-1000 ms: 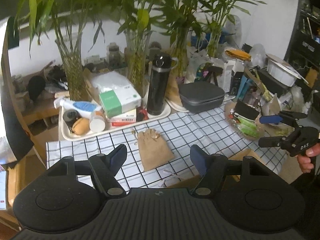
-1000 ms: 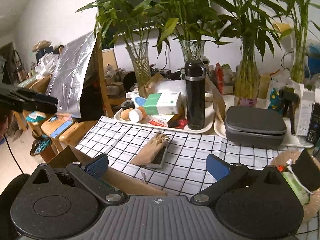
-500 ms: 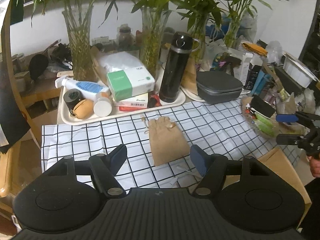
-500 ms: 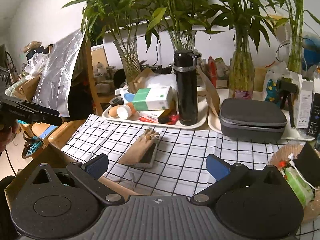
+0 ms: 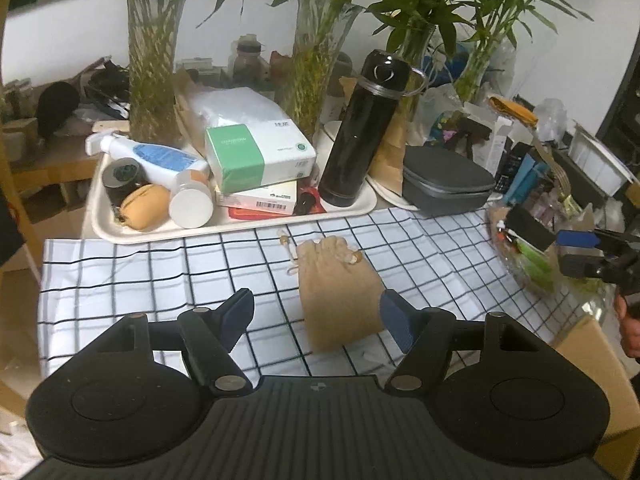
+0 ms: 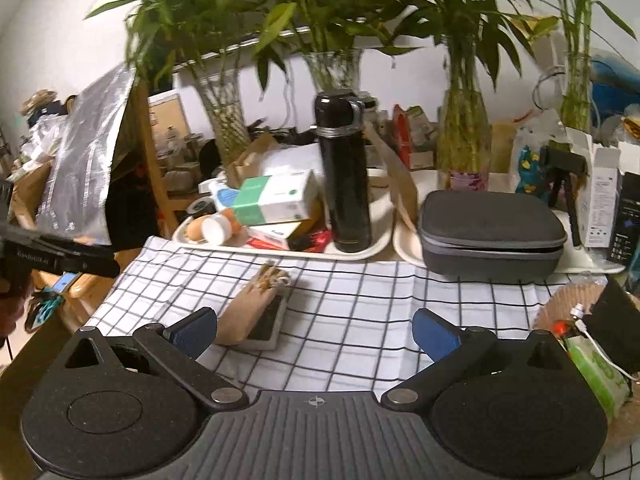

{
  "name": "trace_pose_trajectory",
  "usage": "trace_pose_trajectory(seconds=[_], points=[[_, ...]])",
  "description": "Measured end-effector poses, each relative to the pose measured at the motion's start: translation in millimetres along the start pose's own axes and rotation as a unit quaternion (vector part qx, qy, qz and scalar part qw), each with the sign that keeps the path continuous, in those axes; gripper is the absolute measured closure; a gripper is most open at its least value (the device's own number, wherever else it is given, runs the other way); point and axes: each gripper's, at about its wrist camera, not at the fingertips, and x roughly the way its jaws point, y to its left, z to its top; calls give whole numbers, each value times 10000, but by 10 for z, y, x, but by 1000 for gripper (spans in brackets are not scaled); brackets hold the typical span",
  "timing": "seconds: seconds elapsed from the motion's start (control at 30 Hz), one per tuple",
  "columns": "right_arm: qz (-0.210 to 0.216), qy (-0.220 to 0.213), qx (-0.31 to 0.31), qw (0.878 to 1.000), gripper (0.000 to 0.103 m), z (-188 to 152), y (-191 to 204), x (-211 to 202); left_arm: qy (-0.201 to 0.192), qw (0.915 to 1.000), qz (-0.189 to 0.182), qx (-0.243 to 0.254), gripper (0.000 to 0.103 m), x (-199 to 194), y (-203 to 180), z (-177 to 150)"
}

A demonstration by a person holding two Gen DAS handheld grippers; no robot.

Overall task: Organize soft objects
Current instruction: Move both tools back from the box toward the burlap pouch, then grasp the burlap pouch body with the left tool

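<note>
A tan drawstring pouch [image 5: 336, 284] lies flat on the checked tablecloth [image 5: 160, 272]. My left gripper [image 5: 316, 316] is open and empty, just short of the pouch's near end, fingers either side of it. In the right wrist view the pouch [image 6: 250, 308] lies partly over a small dark flat object [image 6: 268, 326]. My right gripper [image 6: 314, 332] is open and empty, to the right of the pouch above the cloth. It also shows at the right edge of the left wrist view [image 5: 588, 252]. A small tan round pouch [image 5: 144, 208] sits in the white tray [image 5: 240, 230].
The tray holds a black flask [image 5: 362, 136], boxes [image 5: 260, 154], a spray bottle [image 5: 156, 156] and jars. A grey zip case [image 5: 446, 180] sits to its right. Glass vases with bamboo [image 5: 154, 76] stand behind. A cluttered basket [image 6: 580, 344] is at right, a cardboard box [image 5: 592, 364] at the table's near right.
My left gripper has moved forward and down toward the tan pouch, which now sits between its fingertips. My right gripper has also come closer to the table. Both stayed open.
</note>
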Motion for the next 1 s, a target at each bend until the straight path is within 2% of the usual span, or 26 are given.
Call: trace_pose_trajectory(seconds=[0.23,0.4,0.53,0.57,0.6,0.67,0.77,0.87,1.0], points=[[-244,70,298,9992,0,30,-98,118,86,9992,-379,-92,34,531,163,-84],[-356,90,281,9989,0,25,-102,157,228,9987,-387,-222,35,812,253,-98],[-394,88,342,9986,0,32,-123,168,172,9987,-404,-258,35,910,286,-149],[-406,94,360,9985,0,35,-130,169,166,9987,-401,-250,40,933,282,-162],[-405,92,373,9984,0,35,-136,167,143,9988,-393,-240,51,952,278,-178],[-417,113,396,9983,0,31,-149,175,115,9988,-375,-307,58,997,283,-197],[-435,169,412,9981,0,22,-162,202,155,9977,-537,-382,58,1076,309,-231],[-440,193,388,9981,0,22,-170,231,223,9980,-471,-357,58,1154,337,-261],[-445,246,440,9977,0,51,-190,299,268,9973,-576,-362,58,1229,336,-275]])
